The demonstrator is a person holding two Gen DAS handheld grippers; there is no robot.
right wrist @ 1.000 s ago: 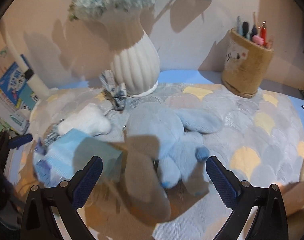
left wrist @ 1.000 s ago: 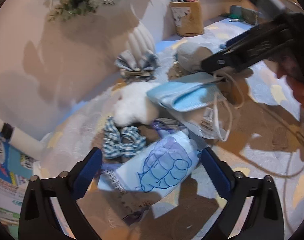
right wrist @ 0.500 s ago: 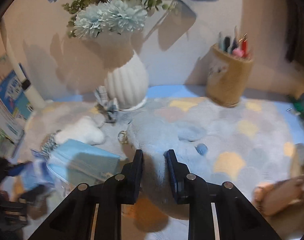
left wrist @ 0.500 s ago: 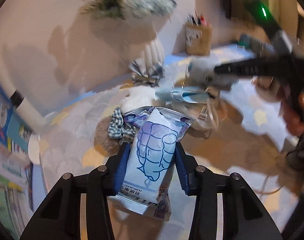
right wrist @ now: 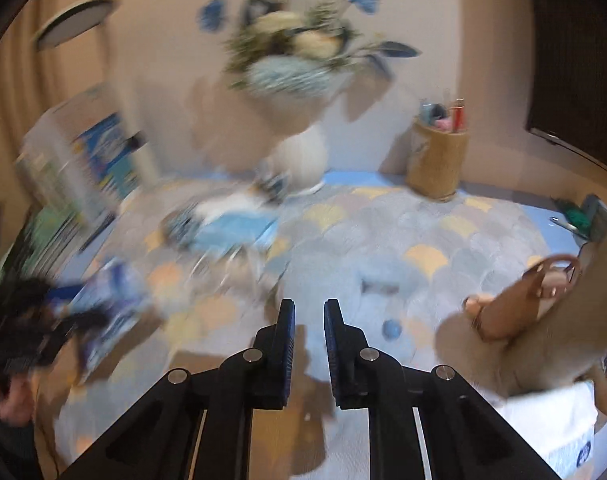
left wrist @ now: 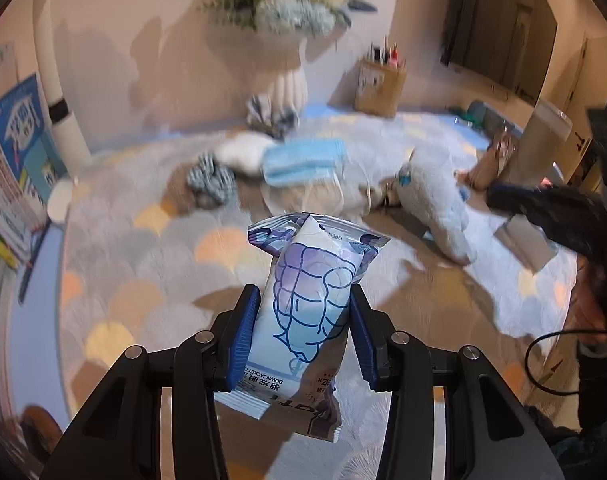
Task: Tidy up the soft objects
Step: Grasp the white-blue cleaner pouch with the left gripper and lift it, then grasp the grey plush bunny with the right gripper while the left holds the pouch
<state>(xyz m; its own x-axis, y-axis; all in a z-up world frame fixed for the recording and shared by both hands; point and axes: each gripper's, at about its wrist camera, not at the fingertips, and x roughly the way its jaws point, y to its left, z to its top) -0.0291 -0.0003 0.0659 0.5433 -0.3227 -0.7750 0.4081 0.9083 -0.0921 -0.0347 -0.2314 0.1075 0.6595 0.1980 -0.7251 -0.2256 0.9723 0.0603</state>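
Note:
My left gripper [left wrist: 303, 320] is shut on a blue wipes packet [left wrist: 309, 304] and holds it lifted above the patterned mat [left wrist: 143, 248]. Behind it lie a blue face mask [left wrist: 303, 160], a white fluffy item [left wrist: 243, 148], a checked scrunchie [left wrist: 209, 178] and a checked bow [left wrist: 269, 118]. A pale blue plush toy [left wrist: 431, 196] lies to the right. My right gripper [right wrist: 307, 328] has its jaws nearly together over the plush [right wrist: 367, 300]; blur hides whether they pinch it. The packet [right wrist: 111, 300] shows blurred at left.
A white vase of flowers [left wrist: 287, 84] and a tan pen holder [left wrist: 379, 88] stand at the back wall. Books [left wrist: 15, 168] lean at the left edge. A tan bag [right wrist: 523, 300] and a grey cylinder [left wrist: 543, 140] stand at the right.
My left gripper closed on the wipes packet and lifted it back from the pile. My right gripper closed from wide open and pulled back; the plush has moved right.

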